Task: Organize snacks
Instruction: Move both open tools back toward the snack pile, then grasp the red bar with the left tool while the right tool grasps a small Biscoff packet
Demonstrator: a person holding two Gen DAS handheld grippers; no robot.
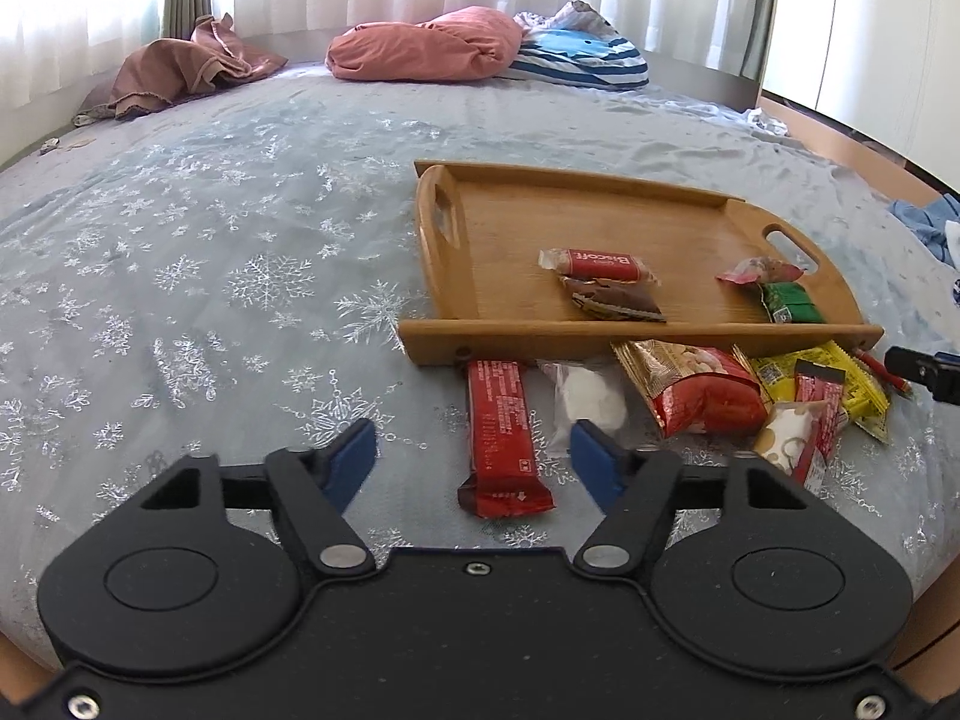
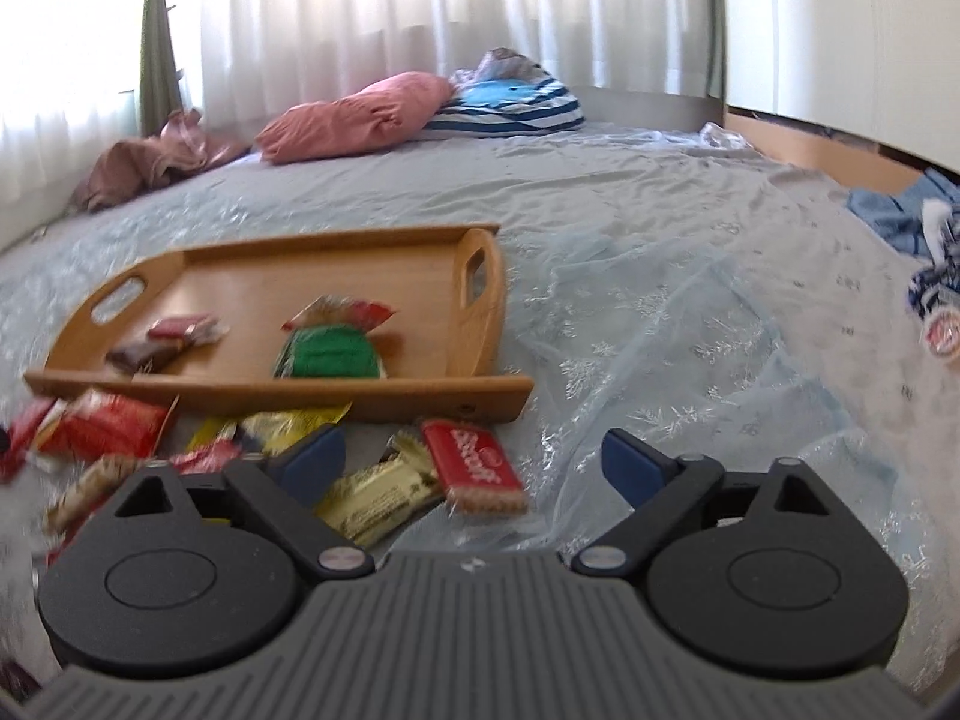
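Wooden tray on a blue snowflake bedspread, holding a red biscuit pack, a brown wrapper and a green packet. More snacks loose on the bedspread just in front of the tray. Left gripper low over the bed, jaws apart, straddling a long red bar without pressing on it. Right gripper wide open, a red biscuit pack and a pale yellow bar lying between its fingers, untouched. Pink pillow far behind.
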